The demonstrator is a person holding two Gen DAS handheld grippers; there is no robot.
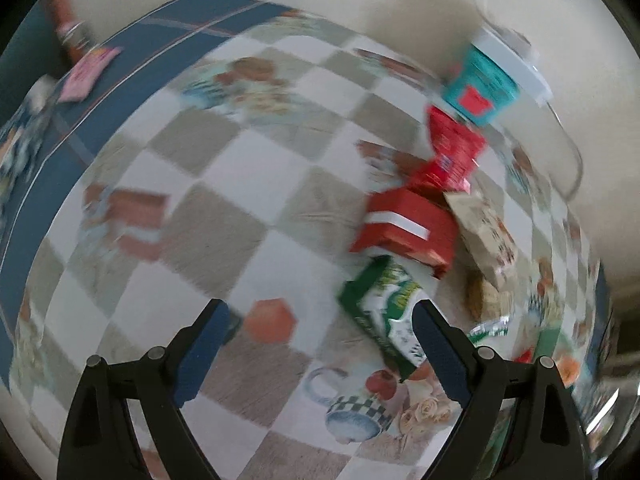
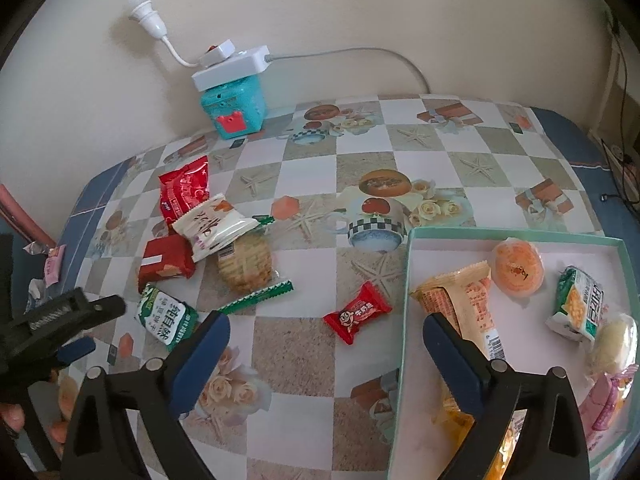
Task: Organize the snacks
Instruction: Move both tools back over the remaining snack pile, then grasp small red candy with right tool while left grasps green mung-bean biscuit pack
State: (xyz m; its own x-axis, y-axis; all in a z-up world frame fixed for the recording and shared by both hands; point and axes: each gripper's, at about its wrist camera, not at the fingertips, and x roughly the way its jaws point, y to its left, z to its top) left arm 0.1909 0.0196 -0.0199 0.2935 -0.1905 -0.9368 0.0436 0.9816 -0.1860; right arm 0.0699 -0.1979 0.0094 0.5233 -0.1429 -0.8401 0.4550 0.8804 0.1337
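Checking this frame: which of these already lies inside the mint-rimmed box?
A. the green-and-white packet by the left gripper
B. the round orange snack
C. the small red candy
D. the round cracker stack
B: the round orange snack lies on the floor of the box; the others lie on the tablecloth.

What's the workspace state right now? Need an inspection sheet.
Surface: table under a checkered printed cloth.
Job's things: open box at right holds several snacks, including an orange packet; loose pile at left includes a green packet, a red packet and a red candy.
Clutter: teal container by the wall.
Grippers: left gripper open, beside the green packet; right gripper open, empty, over the box edge.
Cables: power strip on the teal container, its cord along the wall.
Surroundings: plain wall.
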